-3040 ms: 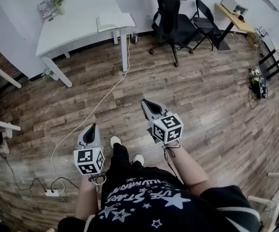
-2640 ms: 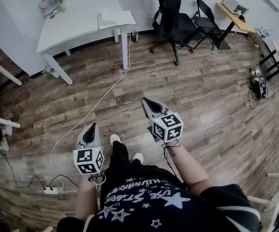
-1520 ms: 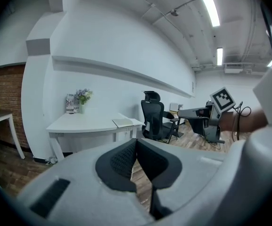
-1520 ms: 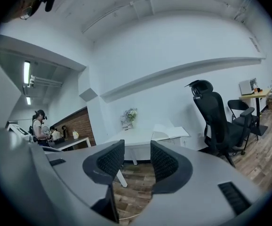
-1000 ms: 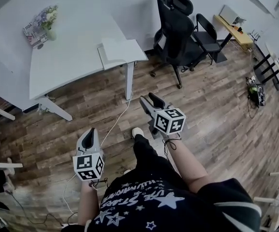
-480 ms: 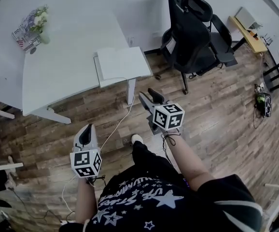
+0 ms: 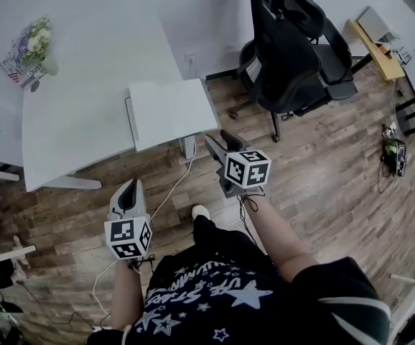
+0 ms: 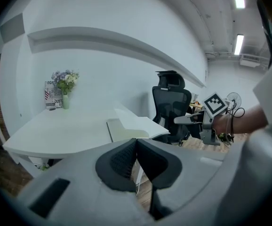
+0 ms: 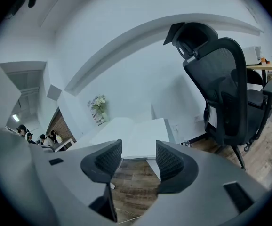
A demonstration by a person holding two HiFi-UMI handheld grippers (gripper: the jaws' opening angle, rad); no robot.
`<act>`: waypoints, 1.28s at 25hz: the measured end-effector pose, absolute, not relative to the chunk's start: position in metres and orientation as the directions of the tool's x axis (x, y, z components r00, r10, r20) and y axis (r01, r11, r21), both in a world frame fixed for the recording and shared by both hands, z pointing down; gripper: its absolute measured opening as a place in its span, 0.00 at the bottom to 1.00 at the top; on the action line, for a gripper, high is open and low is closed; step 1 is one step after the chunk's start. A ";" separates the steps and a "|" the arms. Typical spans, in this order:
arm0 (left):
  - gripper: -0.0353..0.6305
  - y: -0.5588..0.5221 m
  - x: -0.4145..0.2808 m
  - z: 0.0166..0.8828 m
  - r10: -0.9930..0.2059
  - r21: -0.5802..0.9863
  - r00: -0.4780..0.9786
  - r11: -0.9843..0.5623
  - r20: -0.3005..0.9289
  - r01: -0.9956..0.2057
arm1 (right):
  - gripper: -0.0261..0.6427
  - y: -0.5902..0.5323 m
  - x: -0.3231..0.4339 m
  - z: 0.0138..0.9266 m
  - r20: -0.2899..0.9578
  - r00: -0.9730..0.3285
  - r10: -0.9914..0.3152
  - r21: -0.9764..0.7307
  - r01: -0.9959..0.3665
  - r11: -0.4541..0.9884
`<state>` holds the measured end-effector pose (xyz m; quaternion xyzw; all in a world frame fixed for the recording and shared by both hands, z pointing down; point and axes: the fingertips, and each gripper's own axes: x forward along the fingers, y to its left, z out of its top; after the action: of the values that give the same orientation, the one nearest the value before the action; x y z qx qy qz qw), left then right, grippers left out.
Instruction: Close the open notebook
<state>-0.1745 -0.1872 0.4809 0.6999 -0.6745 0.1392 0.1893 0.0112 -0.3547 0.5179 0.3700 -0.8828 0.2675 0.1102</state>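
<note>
I see the open notebook (image 7: pixel 171 112) lying flat at the near corner of the white worktop (image 7: pixel 78 121). My right gripper (image 7: pixel 219 139), near that corner, is opening with nothing between its jaws. My left gripper (image 7: pixel 129 187) is pressed together, empty.

The white table (image 7: pixel 71 121) and the open notebook (image 7: pixel 171 110) are brought much nearer than three seconds ago. The notebook, formerly far off at the top of the head view, is now seen just beyond the right gripper (image 7: pixel 219 139). The left gripper (image 7: pixel 128 187) is carried forward alongside it. The black office chair (image 7: pixel 294 49) is likewise brought closer. The right gripper's jaws are being opened, with nothing held between them.
</note>
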 end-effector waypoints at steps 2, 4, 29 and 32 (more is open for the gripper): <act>0.08 -0.197 -0.169 0.486 -0.886 0.081 0.053 -0.017 0.460 -0.997 | 0.38 -0.365 0.016 0.529 0.413 -0.698 -0.586 -0.403 -0.716 0.570; 0.08 -0.208 -0.165 0.490 -0.881 0.083 0.055 -0.018 0.471 -0.996 | 0.40 -0.376 0.020 0.539 0.427 -0.696 -0.577 -0.422 -0.718 0.554; 0.08 -0.242 -0.161 0.525 -0.816 0.069 0.000 0.048 0.578 -0.996 | 0.33 -0.430 0.015 0.615 0.454 -0.775 -0.440 -0.671 -0.622 0.404; 0.08 -0.237 -0.162 0.523 -0.821 0.075 0.004 0.047 0.570 -0.996 | 0.21 -0.433 0.019 0.602 0.439 -0.762 -0.476 -0.661 -0.633 0.404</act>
<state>-0.1616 -0.2370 0.5232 0.6663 -0.6819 0.1809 0.2413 0.0194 -0.4334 0.6019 0.3328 -0.8329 0.4328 0.0904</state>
